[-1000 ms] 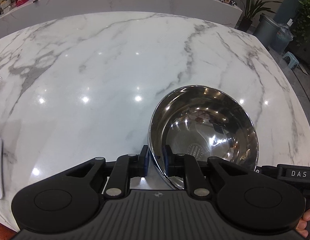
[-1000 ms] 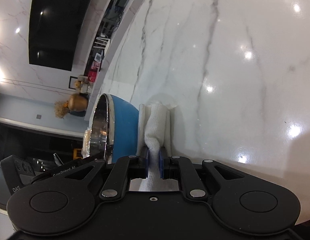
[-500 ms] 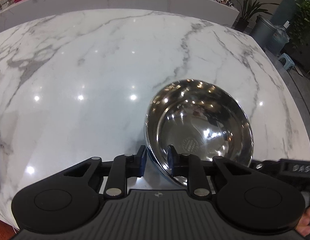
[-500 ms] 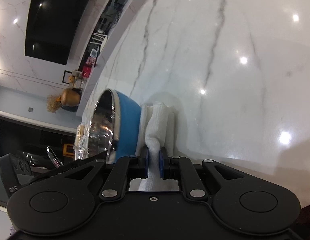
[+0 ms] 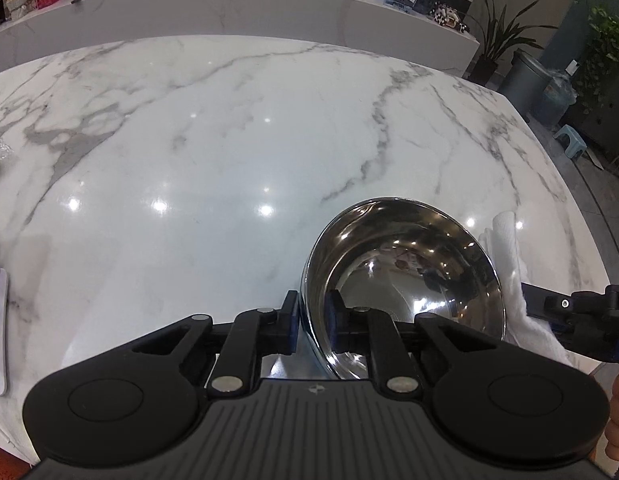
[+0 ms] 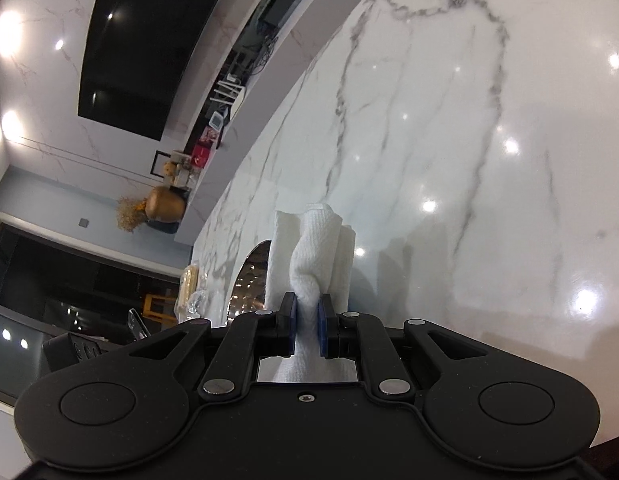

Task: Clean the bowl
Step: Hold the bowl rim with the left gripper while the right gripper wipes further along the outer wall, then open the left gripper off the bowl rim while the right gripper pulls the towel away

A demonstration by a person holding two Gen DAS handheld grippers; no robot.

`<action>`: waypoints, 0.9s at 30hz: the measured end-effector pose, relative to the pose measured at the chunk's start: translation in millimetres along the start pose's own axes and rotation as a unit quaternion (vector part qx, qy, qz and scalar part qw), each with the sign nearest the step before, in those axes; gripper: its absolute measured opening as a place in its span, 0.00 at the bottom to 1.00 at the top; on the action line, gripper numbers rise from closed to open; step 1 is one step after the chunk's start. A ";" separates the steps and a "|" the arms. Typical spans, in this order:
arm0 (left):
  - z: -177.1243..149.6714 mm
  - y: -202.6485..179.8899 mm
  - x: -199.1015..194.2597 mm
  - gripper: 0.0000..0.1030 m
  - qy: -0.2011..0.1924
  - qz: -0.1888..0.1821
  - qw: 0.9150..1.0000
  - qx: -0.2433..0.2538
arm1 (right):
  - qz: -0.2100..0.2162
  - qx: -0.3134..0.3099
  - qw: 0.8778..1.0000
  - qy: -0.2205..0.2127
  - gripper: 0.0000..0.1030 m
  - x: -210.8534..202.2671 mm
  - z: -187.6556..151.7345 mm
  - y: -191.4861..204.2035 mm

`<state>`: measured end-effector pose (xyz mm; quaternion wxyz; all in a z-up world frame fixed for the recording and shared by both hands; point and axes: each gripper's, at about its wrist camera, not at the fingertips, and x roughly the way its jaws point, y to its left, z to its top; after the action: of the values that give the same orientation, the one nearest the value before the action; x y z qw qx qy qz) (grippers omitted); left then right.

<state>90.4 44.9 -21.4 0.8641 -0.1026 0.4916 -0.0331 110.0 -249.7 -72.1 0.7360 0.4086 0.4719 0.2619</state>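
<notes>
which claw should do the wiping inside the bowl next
Right. The right claw is shut on the white folded cloth, beside the shiny steel bowl; the left claw is pinching the bowl's rim, steadying it.

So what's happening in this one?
A person is cleaning a steel bowl with two handheld grippers over a marble table. The left gripper clamps the bowl's near rim, one finger inside and one outside. The right gripper pinches a bunched white cloth, held beside the bowl's outer wall rather than inside it.
</notes>
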 end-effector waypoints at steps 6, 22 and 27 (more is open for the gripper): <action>0.2 -0.6 1.5 0.12 -0.003 0.000 1.000 0.004 | -0.014 0.024 1.000 0.004 0.09 -3.8 -3.9 -15.3; 4.3 8.6 3.0 0.13 -0.022 0.009 1.000 -0.007 | -0.085 -0.021 0.995 0.042 0.10 40.7 -11.4 -0.8; 2.8 17.9 -1.8 0.16 -0.030 -0.010 0.999 -0.040 | -0.098 -0.045 0.994 0.032 0.10 33.5 -10.5 4.7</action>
<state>91.0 63.1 -22.3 0.8734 -0.1426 0.4654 -0.0188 114.4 -217.6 -86.5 0.7602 0.3181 0.5207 0.2232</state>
